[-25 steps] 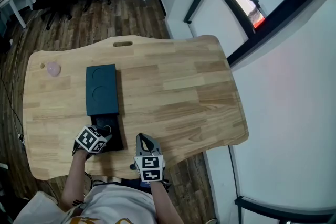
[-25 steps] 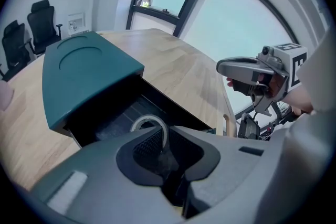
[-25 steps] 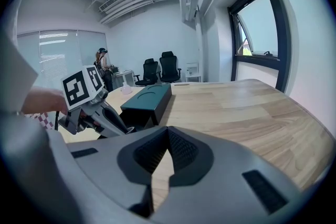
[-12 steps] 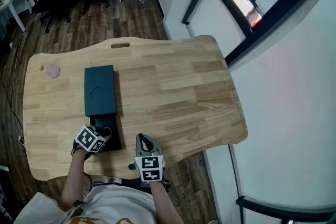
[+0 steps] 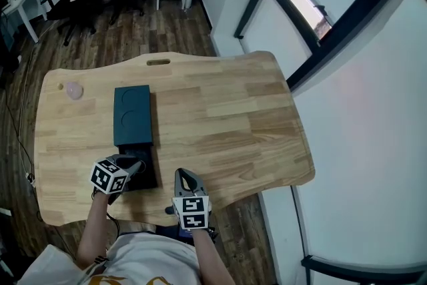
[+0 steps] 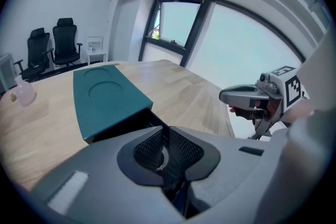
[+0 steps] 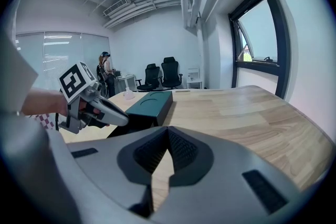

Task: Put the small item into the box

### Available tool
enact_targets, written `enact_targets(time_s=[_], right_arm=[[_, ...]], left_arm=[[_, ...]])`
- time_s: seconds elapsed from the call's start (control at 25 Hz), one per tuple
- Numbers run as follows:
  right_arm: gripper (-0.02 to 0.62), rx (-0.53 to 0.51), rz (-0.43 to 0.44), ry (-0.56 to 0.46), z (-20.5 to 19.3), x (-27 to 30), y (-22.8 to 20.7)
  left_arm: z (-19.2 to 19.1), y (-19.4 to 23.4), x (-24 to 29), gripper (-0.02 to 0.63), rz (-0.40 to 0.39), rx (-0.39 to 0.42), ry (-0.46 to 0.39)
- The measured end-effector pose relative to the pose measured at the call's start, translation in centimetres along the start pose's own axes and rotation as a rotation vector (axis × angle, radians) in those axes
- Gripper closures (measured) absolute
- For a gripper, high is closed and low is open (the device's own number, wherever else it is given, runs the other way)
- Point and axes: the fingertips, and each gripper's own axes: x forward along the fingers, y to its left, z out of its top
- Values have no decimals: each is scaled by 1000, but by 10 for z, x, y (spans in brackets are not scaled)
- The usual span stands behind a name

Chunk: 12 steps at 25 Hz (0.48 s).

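Two tools sit at the teal box's near end. The left hand-held gripper, pinching what looks like a small pale item, hovers over the box's open drawer. The right hand-held gripper is closed and empty. The next move is probably to lower and release.

The head camera looked steeply down from above the near edge, taking in the whole surface. The camera on the left claw sat low, close behind its jaws, facing the window. That on the right claw faced the chairs. All three shared the teal box.
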Motion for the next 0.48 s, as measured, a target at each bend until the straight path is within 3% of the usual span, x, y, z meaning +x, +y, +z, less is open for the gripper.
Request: enact_targets(time_s=[0.24,0.48], right_arm=[[591,-23,10,-31,13,-11,7],[591,-37,28,-65,22,-21,20]], left_arm=[[18,-10,-32,569,9,4,-147],[45,-39,-75,603,-112,-87,-396]])
